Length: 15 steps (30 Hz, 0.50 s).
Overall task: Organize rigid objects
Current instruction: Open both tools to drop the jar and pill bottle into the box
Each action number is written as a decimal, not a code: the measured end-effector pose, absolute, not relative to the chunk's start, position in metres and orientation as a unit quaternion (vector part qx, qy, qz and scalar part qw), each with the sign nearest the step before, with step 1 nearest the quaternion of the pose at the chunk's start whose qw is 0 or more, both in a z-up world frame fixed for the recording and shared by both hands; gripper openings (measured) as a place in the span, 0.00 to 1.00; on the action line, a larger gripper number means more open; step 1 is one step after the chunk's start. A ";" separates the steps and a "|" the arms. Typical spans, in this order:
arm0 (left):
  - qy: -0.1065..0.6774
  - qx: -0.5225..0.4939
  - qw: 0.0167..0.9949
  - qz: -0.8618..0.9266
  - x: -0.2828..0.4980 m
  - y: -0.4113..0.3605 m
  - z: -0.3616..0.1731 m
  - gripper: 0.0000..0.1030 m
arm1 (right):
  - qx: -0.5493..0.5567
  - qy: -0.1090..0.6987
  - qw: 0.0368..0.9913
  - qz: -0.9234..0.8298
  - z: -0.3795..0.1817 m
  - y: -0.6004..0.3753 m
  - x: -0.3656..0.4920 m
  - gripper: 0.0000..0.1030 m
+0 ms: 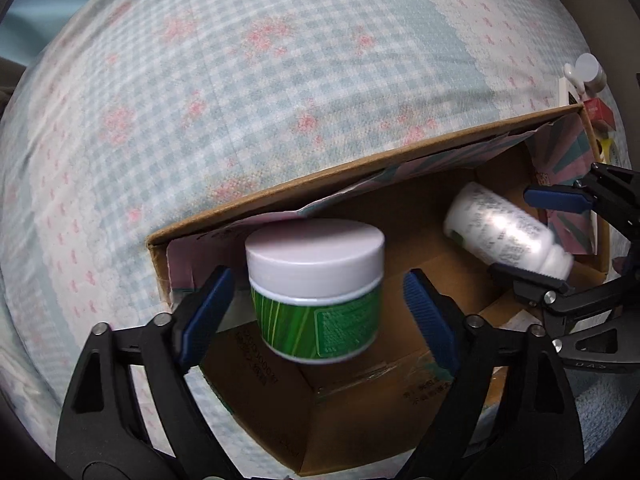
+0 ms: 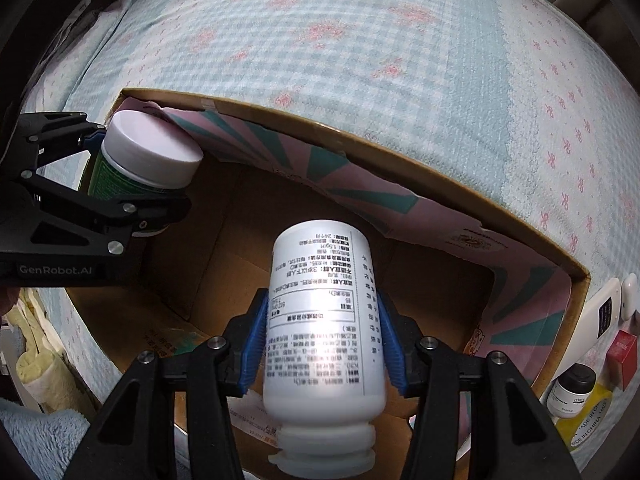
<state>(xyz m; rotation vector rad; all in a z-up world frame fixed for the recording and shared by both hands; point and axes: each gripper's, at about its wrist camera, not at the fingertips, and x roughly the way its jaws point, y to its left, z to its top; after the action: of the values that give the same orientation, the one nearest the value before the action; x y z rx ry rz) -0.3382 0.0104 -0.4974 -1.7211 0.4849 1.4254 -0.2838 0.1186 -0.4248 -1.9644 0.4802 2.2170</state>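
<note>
Left gripper [image 1: 316, 300] jaws wide, straddling green jar [image 1: 316, 292] untouched; right gripper [image 2: 324, 340] jaws clamping white bottle [image 2: 324, 332] over cardboard box [image 2: 400, 152].

box [image 2: 360, 136] floor open between | green jar [image 1: 316, 288], white bottle [image 2: 324, 320] flank
</note>
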 end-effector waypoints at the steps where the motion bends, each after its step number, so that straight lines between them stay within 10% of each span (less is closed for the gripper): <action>1: 0.187 -0.682 0.419 0.569 -0.338 0.011 -0.492 1.00 | -0.649 0.165 0.066 0.740 -0.424 0.120 -0.281 0.83; 2: 0.188 -0.679 0.418 0.574 -0.337 0.011 -0.488 1.00 | -0.646 0.166 0.065 0.742 -0.423 0.122 -0.278 1.00; 15: 0.162 -0.673 0.414 0.591 -0.348 -0.007 -0.457 1.00 | -0.636 0.141 0.094 0.753 -0.390 0.121 -0.254 1.00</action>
<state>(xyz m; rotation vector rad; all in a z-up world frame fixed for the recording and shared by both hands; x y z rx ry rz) -0.3483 -0.0066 -0.4571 -1.6919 0.4063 1.4849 -0.2537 0.1207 -0.3899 -1.8862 0.4194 2.2328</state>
